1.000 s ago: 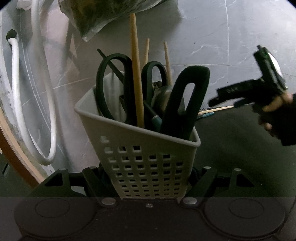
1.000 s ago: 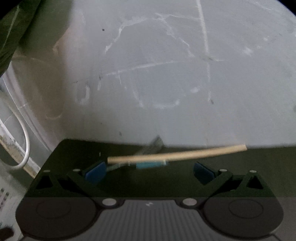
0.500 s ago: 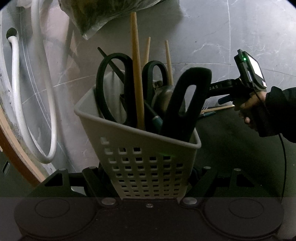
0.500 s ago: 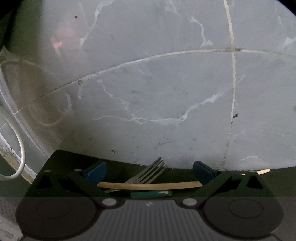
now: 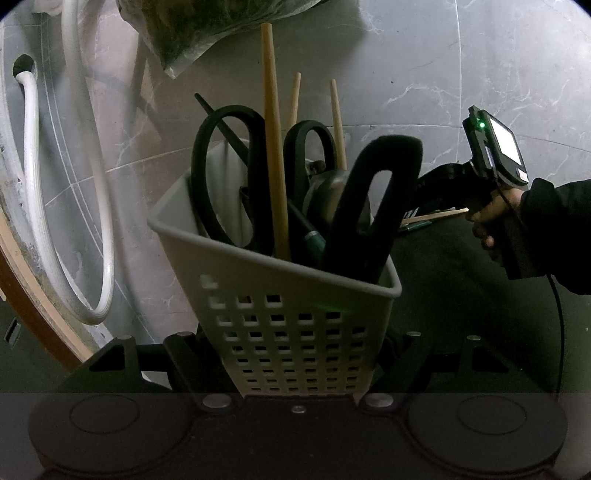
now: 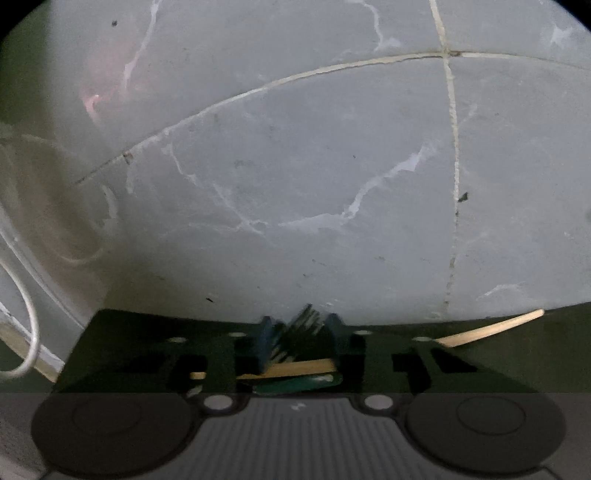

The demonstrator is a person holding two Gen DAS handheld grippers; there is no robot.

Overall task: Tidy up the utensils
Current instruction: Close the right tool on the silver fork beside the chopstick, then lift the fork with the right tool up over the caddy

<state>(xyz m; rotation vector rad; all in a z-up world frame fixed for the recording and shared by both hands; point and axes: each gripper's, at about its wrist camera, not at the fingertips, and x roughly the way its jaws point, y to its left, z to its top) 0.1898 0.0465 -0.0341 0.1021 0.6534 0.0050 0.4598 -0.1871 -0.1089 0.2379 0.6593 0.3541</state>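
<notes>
My left gripper (image 5: 297,354) is shut on a white perforated utensil basket (image 5: 291,317) and holds it tilted. In it stand black-handled scissors (image 5: 229,177), wooden chopsticks (image 5: 273,147), a dark looped handle (image 5: 373,206) and a metal utensil. In the right wrist view my right gripper (image 6: 299,343) has its blue pads (image 6: 266,343) closed around a fork (image 6: 306,325) with a green handle and a wooden chopstick (image 6: 295,369) on the dark mat. Another chopstick (image 6: 495,328) lies to the right. The right gripper also shows in the left wrist view (image 5: 436,184), behind the basket.
A grey marble-tiled wall (image 6: 295,166) stands close behind the mat (image 5: 461,295). A white hose (image 5: 99,221) loops at the left. A plastic bag of greens (image 5: 207,26) hangs above the basket.
The right gripper has moved down onto the fork and chopstick and its pads have closed in around them. The left gripper and basket have stayed still.
</notes>
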